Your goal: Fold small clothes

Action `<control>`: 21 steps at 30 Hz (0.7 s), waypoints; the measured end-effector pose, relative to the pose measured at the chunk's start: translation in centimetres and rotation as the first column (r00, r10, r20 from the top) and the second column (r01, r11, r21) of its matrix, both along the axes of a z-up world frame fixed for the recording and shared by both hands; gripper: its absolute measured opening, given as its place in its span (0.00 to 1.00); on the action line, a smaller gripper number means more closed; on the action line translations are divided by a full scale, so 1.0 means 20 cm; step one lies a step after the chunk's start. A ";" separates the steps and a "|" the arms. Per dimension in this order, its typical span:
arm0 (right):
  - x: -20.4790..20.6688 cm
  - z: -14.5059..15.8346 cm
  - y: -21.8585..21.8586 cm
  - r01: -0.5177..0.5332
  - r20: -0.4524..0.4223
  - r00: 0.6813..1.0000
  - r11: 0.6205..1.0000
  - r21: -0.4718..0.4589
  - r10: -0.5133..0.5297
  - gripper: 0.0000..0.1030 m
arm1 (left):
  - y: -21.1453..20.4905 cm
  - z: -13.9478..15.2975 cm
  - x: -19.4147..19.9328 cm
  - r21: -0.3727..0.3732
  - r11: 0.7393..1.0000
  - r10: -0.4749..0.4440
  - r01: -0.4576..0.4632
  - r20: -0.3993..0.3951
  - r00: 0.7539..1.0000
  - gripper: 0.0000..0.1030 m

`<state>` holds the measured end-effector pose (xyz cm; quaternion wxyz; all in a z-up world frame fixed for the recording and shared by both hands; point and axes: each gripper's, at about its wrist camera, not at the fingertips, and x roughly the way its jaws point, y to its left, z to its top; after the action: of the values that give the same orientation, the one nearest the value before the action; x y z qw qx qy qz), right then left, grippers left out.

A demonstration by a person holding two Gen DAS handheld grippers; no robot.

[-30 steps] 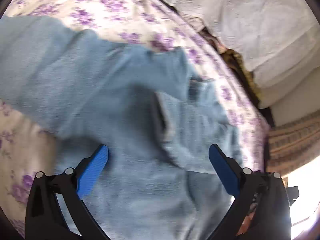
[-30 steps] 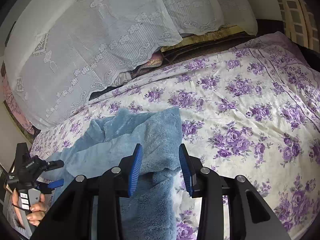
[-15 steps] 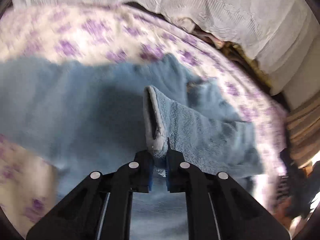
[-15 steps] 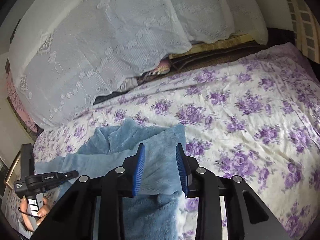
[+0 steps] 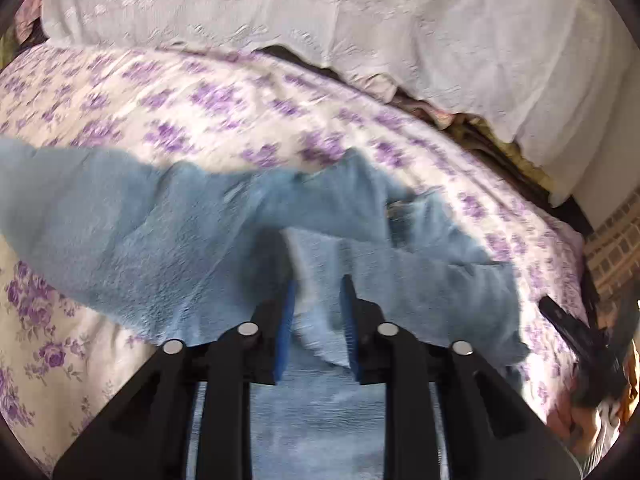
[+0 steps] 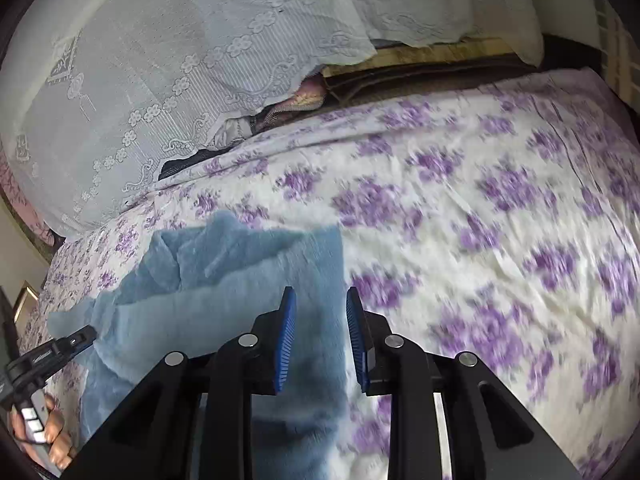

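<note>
A bedspread [image 6: 480, 208] with purple flowers covered the bed, with white lace cloth [image 6: 160, 60] heaped behind it. A blue fleece garment [image 5: 140, 240] lay spread on the bedspread. The left gripper [image 5: 316, 320] held a fold of it between narrowly parted jaws. The right gripper [image 6: 320, 336] likewise pinched the garment's edge.
</note>
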<state>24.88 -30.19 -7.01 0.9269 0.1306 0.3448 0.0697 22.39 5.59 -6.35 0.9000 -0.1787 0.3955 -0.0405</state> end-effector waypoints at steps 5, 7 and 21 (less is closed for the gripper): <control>0.27 -0.13 0.06 -0.031 -0.099 0.995 0.999 0.020 0.033 0.17 | -0.11 -0.14 0.07 0.095 0.994 -0.043 0.048 -0.058 0.997 0.44; 0.34 -0.28 0.05 -0.018 -0.185 0.982 0.999 0.041 0.025 0.12 | -0.13 -0.23 0.13 0.117 0.990 -0.067 0.081 -0.122 0.990 0.44; -0.16 -0.26 0.18 -0.153 -0.123 0.982 0.986 -0.071 0.144 0.21 | -0.15 -0.27 0.05 0.156 0.980 -0.094 0.124 -0.189 0.978 0.83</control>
<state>21.67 -26.55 -12.28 0.9016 0.0712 0.4102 0.1171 23.47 2.63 -11.72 0.8686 -0.0837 0.4867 -0.0403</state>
